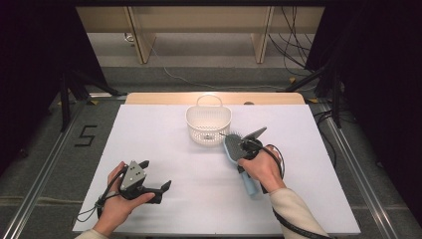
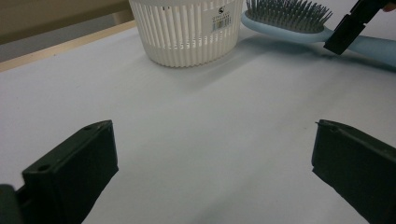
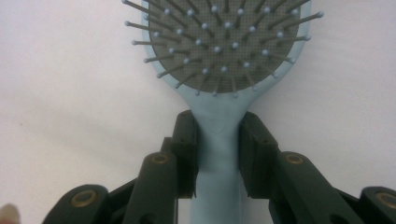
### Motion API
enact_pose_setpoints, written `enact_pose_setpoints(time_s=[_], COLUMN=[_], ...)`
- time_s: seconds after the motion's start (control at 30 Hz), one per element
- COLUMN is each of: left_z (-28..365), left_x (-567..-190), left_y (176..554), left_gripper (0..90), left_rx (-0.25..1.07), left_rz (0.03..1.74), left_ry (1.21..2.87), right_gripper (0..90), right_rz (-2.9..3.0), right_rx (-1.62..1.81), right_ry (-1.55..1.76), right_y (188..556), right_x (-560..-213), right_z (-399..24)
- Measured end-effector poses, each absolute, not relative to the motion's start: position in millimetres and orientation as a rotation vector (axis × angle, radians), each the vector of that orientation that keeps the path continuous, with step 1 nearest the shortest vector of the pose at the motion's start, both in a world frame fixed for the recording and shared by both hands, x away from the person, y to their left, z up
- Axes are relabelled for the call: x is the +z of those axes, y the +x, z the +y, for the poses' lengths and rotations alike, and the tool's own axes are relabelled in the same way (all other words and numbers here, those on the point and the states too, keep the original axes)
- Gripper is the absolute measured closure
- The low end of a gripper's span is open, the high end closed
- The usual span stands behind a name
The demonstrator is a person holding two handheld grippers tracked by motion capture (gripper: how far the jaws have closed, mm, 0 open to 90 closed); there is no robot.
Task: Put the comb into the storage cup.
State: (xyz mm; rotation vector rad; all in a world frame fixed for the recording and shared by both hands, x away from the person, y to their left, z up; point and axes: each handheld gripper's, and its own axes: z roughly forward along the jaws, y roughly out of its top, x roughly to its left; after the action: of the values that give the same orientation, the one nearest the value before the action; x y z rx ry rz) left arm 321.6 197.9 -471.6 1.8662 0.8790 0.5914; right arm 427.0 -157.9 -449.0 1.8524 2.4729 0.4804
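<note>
My right hand-held gripper (image 3: 217, 154) pinches the hairbrush (image 3: 224, 51) handle just right of the basket (image 1: 208, 124); my left hand-held gripper (image 1: 154, 177) rests spread on the near-left table (image 1: 164, 149).

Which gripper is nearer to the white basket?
Right. The right gripper, shut on the hairbrush at its neck, sits just beside the white basket. The left gripper stands open at the table's near edge, well apart from it.

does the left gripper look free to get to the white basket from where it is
Probably yes: the left gripper stands open and holds nothing, with bare table between it and the white basket; the hairbrush lies off to one side.
</note>
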Motion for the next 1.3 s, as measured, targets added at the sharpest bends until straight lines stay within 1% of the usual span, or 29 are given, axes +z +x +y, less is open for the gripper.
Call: enact_pose_setpoints(time_s=[0.43, 0.77, 1.3], left_z=[198.0, 197.9, 198.1], left_x=[-471.6, -471.8, -471.6], left_y=[321.4, 321.5, 321.3], left_gripper=[0.0, 0.0, 0.0], left_rx=[0.59, 0.59, 0.593], left_rz=[0.878, 0.878, 0.878], left_ry=[1.867, 1.869, 1.867], right_gripper=[70.6, 70.6, 70.6], right_rz=[2.457, 2.416, 2.346], right_rx=[0.551, 0.703, 0.829], right_ry=[1.825, 1.759, 1.683], right_y=[423.3, 414.7, 408.1], right_x=[-446.9, -440.4, -437.2], right_z=[-165.4, -170.6, -175.2])
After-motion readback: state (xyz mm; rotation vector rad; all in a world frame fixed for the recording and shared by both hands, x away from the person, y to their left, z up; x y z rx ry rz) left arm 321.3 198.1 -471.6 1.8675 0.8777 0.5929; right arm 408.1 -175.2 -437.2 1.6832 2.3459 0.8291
